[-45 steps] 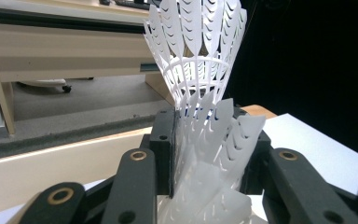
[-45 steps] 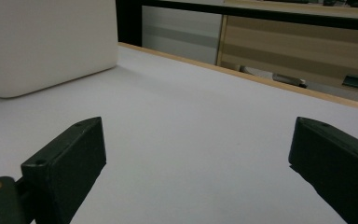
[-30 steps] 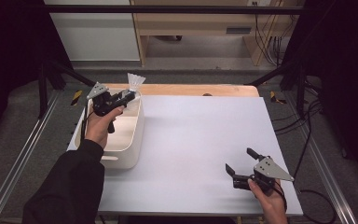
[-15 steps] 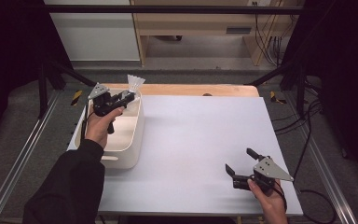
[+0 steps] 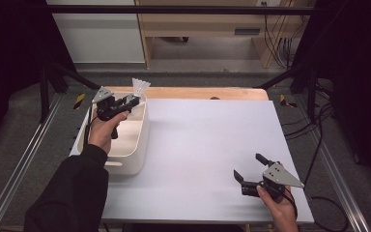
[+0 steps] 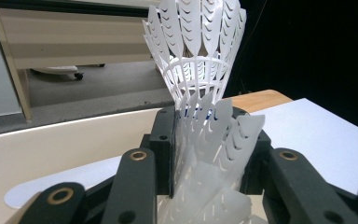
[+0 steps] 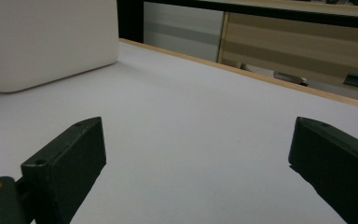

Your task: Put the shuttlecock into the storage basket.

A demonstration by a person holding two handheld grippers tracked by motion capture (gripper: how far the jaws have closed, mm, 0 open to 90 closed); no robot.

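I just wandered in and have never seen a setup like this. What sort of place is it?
Probably a lab or workshop bench for recording handling tasks. A person holds a camera-carrying left gripper clamped on white shuttlecocks, over a cream bin. Bundled cables hang behind the white table.

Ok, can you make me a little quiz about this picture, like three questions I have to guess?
1. True or false: the right gripper is squeezing something.
2. What white feathery-looking thing is the left gripper holding?
A. a paper cup
B. a shuttlecock
C. a sock
3. Fill in the word: the left gripper is held over the cream ______ at the table's left side.

Key
1. False. Its jaws stand wide apart over the bare white table, with nothing between them.
2. B. A white plastic shuttlecock is pinched between the jaws, its skirt pointing up.
3. Bin. It is the cream bin.
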